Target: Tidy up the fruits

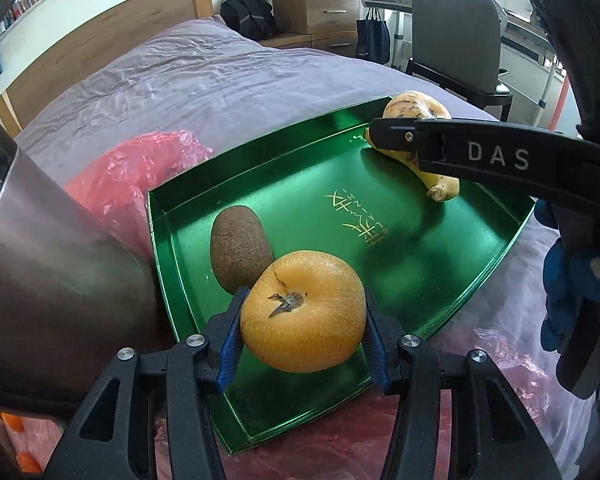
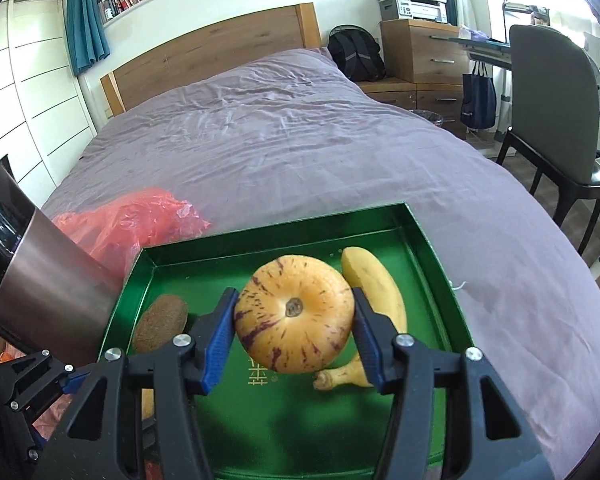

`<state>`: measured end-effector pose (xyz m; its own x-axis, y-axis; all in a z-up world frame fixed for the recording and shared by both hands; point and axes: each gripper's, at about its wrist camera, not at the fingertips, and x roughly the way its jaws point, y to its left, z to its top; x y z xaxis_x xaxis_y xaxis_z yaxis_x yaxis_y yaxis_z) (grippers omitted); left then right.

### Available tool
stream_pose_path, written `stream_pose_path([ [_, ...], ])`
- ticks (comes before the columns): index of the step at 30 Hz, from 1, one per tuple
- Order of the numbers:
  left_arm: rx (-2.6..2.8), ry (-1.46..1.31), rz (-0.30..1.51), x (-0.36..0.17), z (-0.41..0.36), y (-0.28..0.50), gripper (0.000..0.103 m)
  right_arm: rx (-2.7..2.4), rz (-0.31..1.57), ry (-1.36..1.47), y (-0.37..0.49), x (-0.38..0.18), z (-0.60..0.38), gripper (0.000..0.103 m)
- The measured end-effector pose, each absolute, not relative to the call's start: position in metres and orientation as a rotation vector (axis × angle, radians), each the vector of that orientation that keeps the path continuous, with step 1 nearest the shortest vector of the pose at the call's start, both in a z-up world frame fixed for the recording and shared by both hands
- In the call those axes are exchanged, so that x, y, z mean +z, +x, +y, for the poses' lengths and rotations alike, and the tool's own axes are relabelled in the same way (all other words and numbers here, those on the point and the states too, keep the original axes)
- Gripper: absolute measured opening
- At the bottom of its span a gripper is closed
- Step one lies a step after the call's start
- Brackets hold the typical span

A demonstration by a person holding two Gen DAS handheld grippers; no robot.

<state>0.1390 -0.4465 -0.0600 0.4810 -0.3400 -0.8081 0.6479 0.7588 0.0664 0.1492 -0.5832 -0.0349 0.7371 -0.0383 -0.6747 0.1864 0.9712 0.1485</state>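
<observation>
On the purple bed (image 2: 300, 140) sits a green tray (image 2: 432, 264) holding a banana (image 2: 376, 284) and kiwi (image 2: 160, 322). Each tool is clamped on a round fruit above it: left tool (image 1: 302, 324) on the orange fruit (image 1: 304, 312), right tool (image 2: 294, 316) on the speckled melon (image 2: 294, 314). Dropped too high, either could roll off or bump the kiwi.

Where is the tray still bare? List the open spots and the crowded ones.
On the green tray, the floor is bare between the kiwi and the banana, around the gold lettering, and along the far wall. The kiwi crowds the left wall, the banana the right. Each gripper hangs over the tray holding a round fruit.
</observation>
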Motion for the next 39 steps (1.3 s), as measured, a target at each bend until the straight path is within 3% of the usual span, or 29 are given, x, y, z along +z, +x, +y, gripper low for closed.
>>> stream_pose_path([
  [14,-0.625,0.362,0.923,-0.078,-0.443,0.146,0.047,-0.105,0.822,0.109,0.164,-0.076,-0.574,0.07],
  [31,-0.603,0.37,0.939,-0.081,-0.443,0.15,0.047,-0.099,0.838,0.025,0.161,-0.079,-0.561,0.072],
  [39,-0.6,0.379,0.902,-0.066,-0.444,0.143,0.055,-0.12,0.817,0.017,0.156,-0.065,-0.561,0.091],
])
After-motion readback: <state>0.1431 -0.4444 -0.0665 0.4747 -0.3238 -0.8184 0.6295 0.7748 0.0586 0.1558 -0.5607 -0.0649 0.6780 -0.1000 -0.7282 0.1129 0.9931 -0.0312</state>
